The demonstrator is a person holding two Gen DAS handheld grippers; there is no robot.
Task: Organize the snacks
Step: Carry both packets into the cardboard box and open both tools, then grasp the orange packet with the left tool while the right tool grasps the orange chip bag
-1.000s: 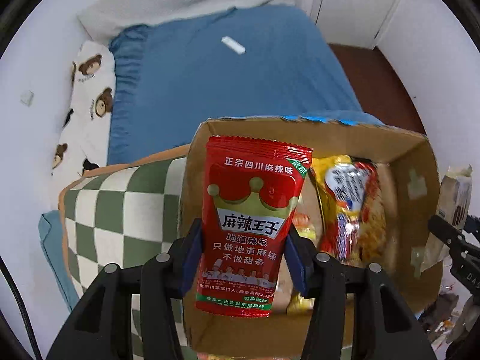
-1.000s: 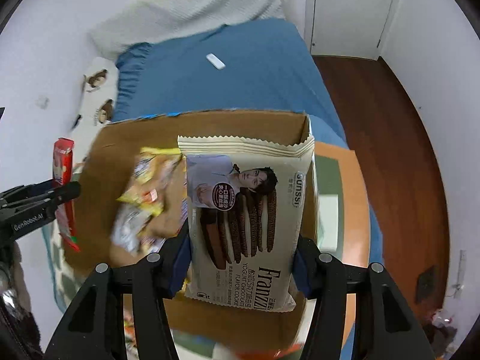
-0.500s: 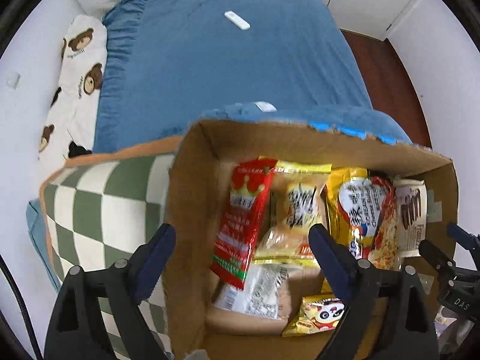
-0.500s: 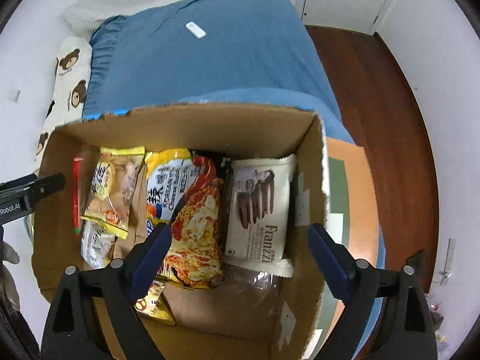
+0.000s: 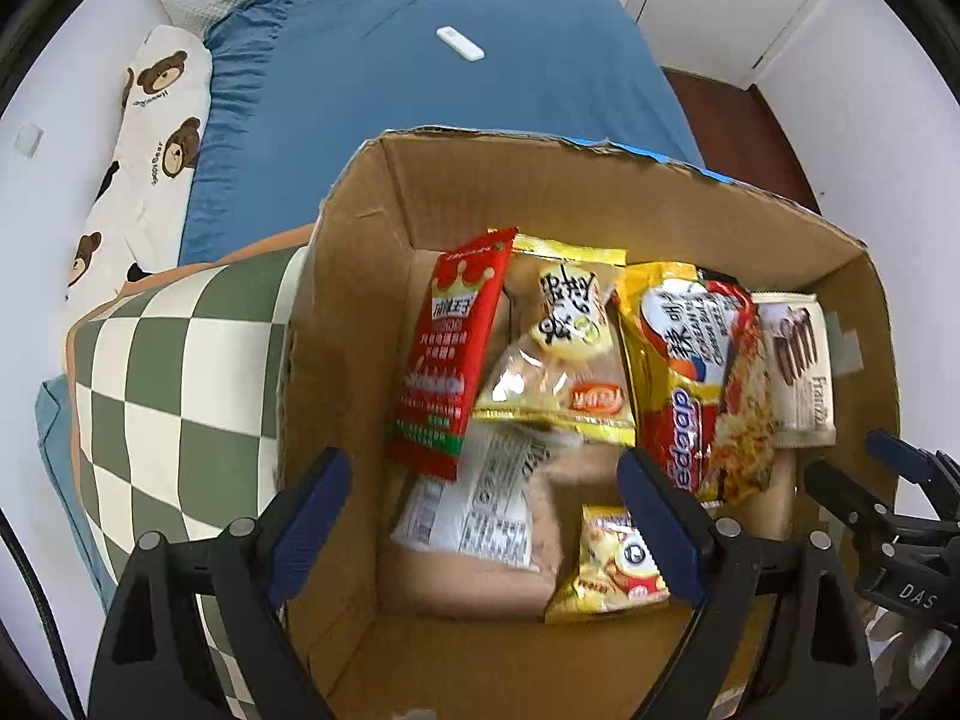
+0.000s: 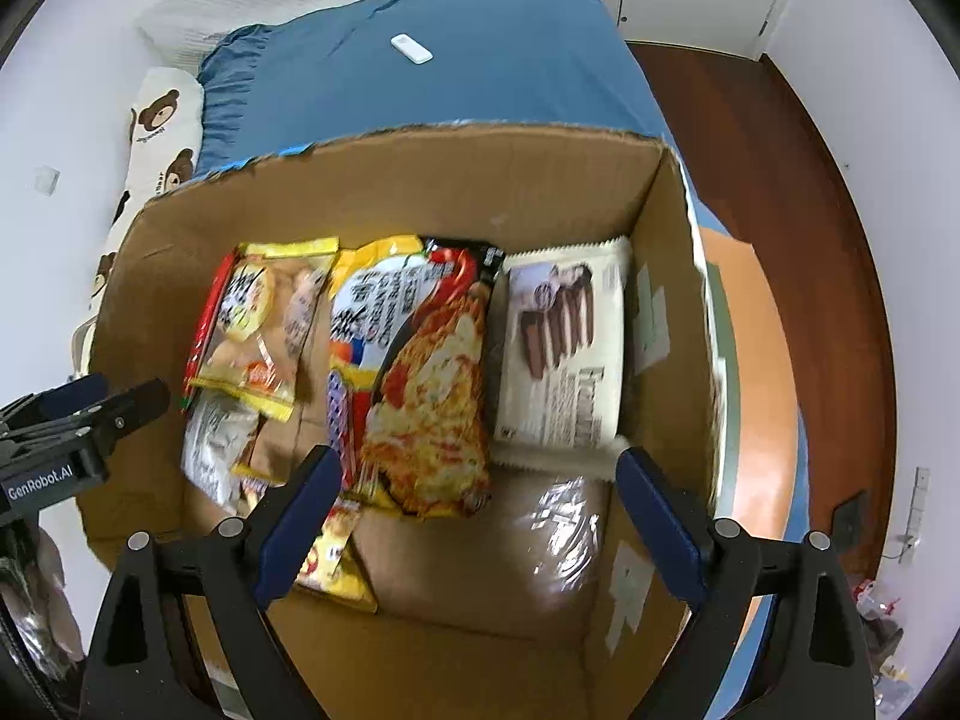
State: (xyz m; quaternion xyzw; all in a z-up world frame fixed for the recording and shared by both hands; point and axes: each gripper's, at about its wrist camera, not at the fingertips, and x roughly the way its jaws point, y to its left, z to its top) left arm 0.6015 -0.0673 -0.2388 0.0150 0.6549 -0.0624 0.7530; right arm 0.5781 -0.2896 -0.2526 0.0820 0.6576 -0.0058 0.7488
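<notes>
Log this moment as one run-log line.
left gripper: open, empty | right gripper: open, empty | red spicy-strip packet, Franzzi cookie pack: in cardboard box

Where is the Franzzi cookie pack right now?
The Franzzi cookie pack lies inside the cardboard box, against its right wall in the right wrist view, beside the noodle packet.

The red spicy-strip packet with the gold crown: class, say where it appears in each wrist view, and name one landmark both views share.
Left wrist view: the red packet is near the picture's centre, leaning at the left end of the row of snacks in the cardboard box.
Right wrist view: only its thin red edge shows, left of centre, beside the yellow snack bag.
Shared landmark: the white remote on the blue bed.
</notes>
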